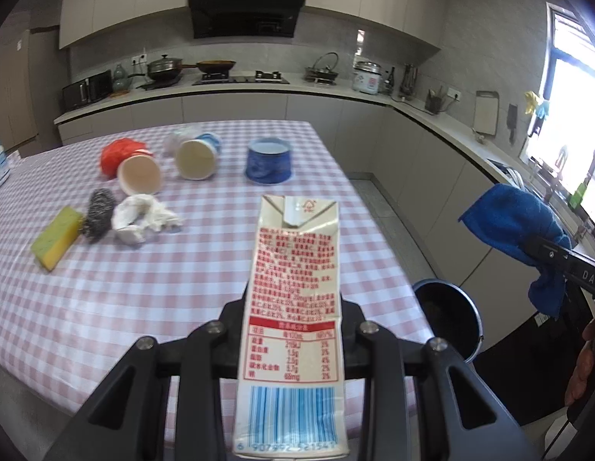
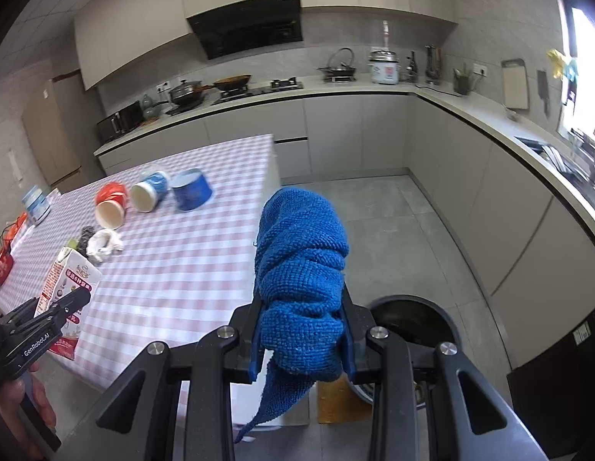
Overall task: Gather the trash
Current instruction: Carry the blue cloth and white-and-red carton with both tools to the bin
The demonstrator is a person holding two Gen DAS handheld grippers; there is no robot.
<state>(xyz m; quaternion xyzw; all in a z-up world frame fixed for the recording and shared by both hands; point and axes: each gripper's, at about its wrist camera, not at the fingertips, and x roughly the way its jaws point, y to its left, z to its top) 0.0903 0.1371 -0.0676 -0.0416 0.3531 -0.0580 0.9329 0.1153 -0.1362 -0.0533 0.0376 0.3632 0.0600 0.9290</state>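
Observation:
My left gripper point(image 1: 293, 307) is shut on a white milk carton point(image 1: 293, 307) with red print and a blue barcode, held above the checked table's right part; the carton also shows in the right wrist view point(image 2: 63, 292). My right gripper point(image 2: 301, 315) is shut on a bunched blue cloth point(image 2: 301, 265), held off the table's right edge above the floor. A dark round trash bin point(image 1: 449, 315) stands on the floor beside the table, also low in the right wrist view point(image 2: 412, 319). On the table lie a crumpled white tissue point(image 1: 140, 217), two tipped paper cups point(image 1: 140, 174) point(image 1: 195, 157) and a red bag point(image 1: 119, 153).
A blue tin point(image 1: 268, 161), a steel scourer point(image 1: 98, 211) and a yellow-green sponge point(image 1: 55, 238) lie on the pink checked table point(image 1: 163, 288). A kitchen counter point(image 1: 336, 92) with pots and a rice cooker runs along the back and right walls. Grey floor lies right of the table.

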